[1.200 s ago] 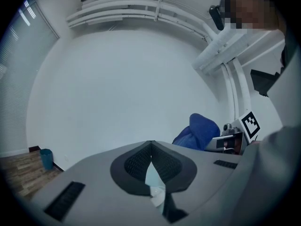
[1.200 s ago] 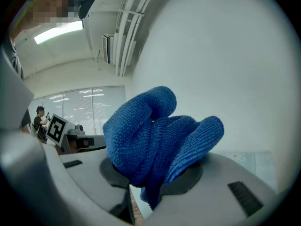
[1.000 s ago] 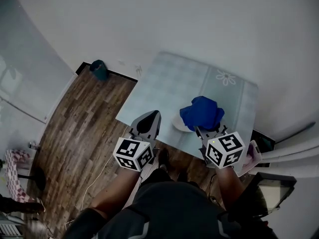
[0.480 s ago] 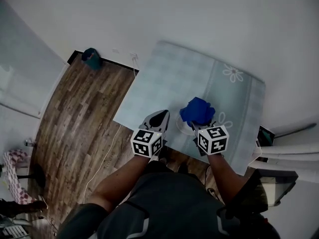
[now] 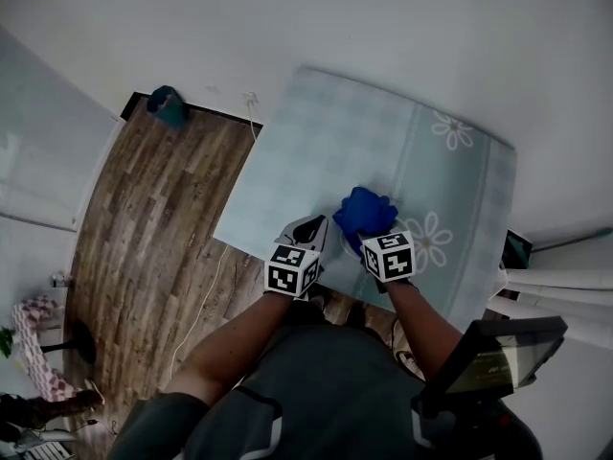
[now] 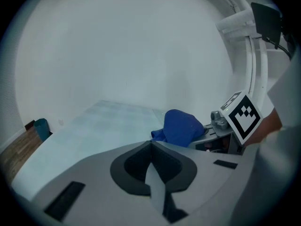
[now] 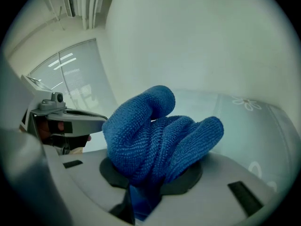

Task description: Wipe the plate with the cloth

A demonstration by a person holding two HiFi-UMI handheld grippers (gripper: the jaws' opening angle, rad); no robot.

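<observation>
A bunched blue cloth [image 5: 365, 211] [image 7: 155, 135] [image 6: 181, 127] is held low over the near edge of the pale blue table [image 5: 326, 151]. My right gripper [image 5: 372, 234] [image 7: 149, 185] is shut on the cloth's lower end. Of the white plate, only a pale sliver [image 5: 340, 245] shows at the cloth's near-left edge; the rest is hidden. My left gripper [image 5: 312, 226] [image 6: 151, 149] is shut with nothing in it, close beside the cloth on its left. The right gripper's marker cube [image 6: 241, 117] shows in the left gripper view.
The tablecloth has daisy prints [image 5: 454, 130] on its right side. A wooden floor [image 5: 144, 218] lies to the left, with a teal object [image 5: 168, 106] against the wall and a cable [image 5: 206, 300] trailing down. A dark screen [image 5: 493, 357] stands at the lower right.
Both grippers have moved forward over the table's near edge and closer together. The cloth, still in the right gripper, now covers most of the plate.
</observation>
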